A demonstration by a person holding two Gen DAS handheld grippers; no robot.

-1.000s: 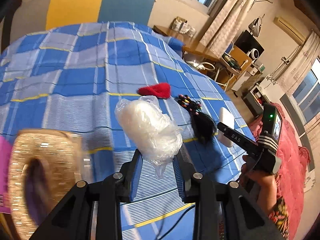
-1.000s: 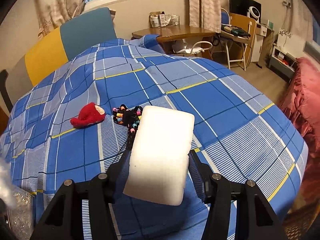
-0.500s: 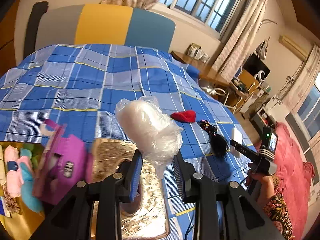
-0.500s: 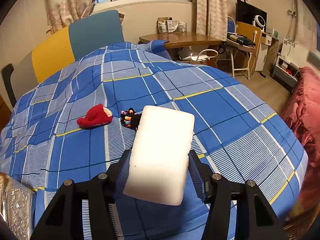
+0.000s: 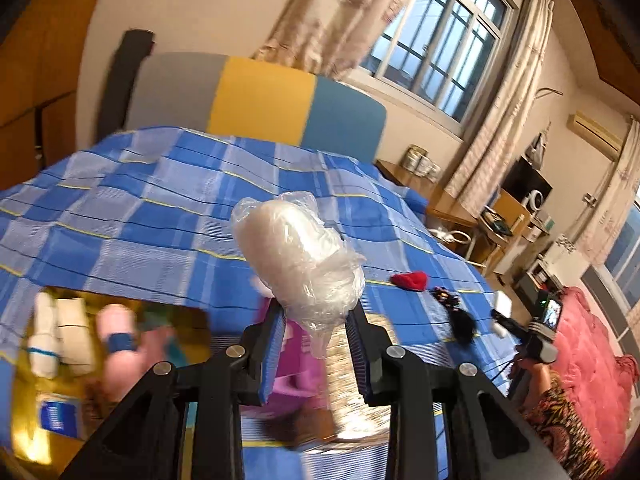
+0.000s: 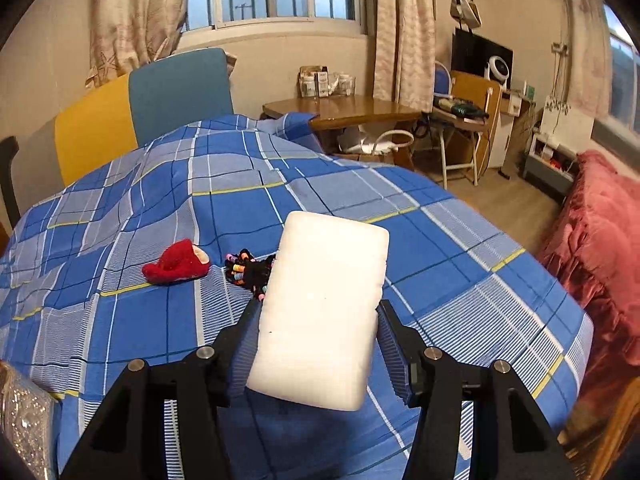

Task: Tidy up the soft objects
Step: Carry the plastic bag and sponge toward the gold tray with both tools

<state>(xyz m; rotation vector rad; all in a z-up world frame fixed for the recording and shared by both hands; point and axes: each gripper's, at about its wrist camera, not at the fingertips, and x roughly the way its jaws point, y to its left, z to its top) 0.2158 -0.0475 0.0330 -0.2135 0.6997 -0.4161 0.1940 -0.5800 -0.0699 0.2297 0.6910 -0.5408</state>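
both pairs of jaws are gripping: the left gripper point(image 5: 316, 332) is pinching a plastic-wrapped white bundle point(image 5: 300, 256) narrowly, and the right gripper point(image 6: 316, 336) is clamping a white foam block point(image 6: 320, 312) half-wide. both are hanging over the blue plaid bedspread point(image 6: 360, 208), where a red plush point(image 6: 176, 268) and a black beaded item point(image 6: 248, 270) are lying just beside each other.

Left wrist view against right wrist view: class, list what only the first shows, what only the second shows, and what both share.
Only the left wrist view shows the left gripper shut on a plastic-wrapped white bundle, a blurred container of rolled soft items and a purple item below it, and the other gripper seen from outside, in the person's hand.

Only the right wrist view shows the right gripper close up, shut on a white foam block, and a wooden table.

Both show the blue plaid bedspread, the red slipper, and the black item with coloured beads.
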